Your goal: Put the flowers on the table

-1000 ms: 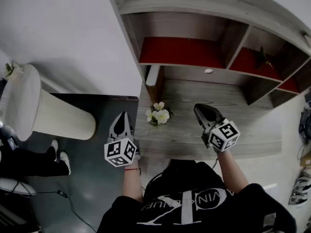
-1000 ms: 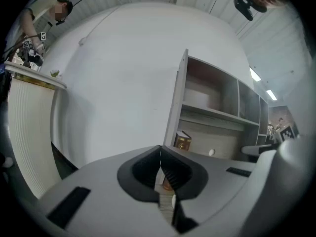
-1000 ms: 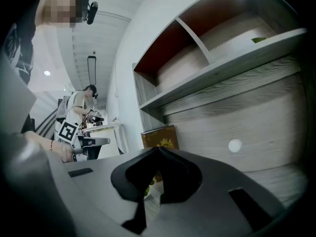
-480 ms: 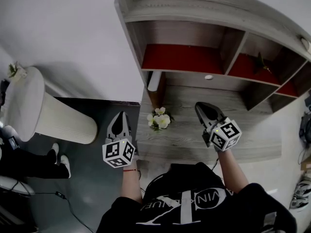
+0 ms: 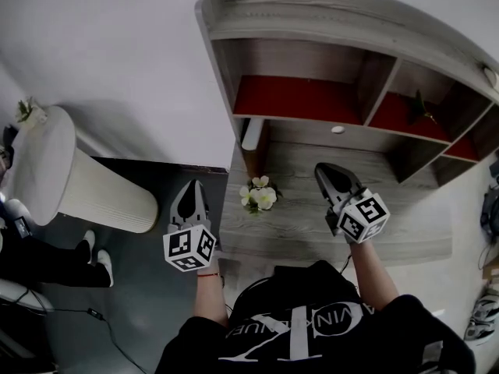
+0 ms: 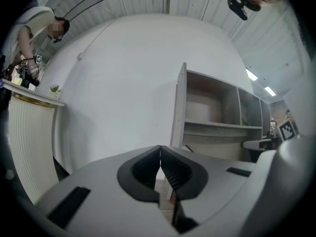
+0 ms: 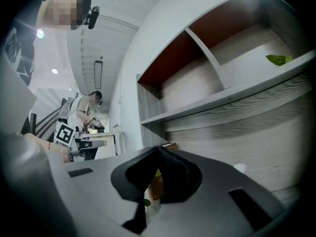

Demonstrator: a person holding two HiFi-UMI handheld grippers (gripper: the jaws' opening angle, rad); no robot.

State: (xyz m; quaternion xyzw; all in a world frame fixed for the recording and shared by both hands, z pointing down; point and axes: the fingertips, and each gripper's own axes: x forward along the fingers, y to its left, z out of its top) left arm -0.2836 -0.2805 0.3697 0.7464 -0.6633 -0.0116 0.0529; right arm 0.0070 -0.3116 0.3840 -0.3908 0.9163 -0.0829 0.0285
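At the bottom of the head view, the left gripper [image 5: 191, 185] hangs over the dark floor just off the table's left edge. The right gripper [image 5: 322, 170] hovers above the wooden table [image 5: 390, 216]. Each gripper's own view shows what the head view cannot: both pairs of jaws are clenched tip to tip with nothing between them. The flowers [image 5: 260, 195], white blooms with green leaves, sit on the table between the two grippers, close to its left edge. Whether they stand or lie cannot be told. In the right gripper view only a green speck and a yellow scrap show through the gap behind the jaws, too small to name. Behind the flowers a white tube [image 5: 251, 133] leans at the foot of the shelf unit [image 5: 312, 22]. The unit's compartments are backed in red, and the one at the right of the frame holds a green sprig [image 5: 423, 104]. At the left of the head view a round white pedestal [image 5: 47, 162] carries a small plant [image 5: 30, 112]. Only the left gripper view shows a person [image 6: 34, 28] bent over it, cut off by the upper left edge.
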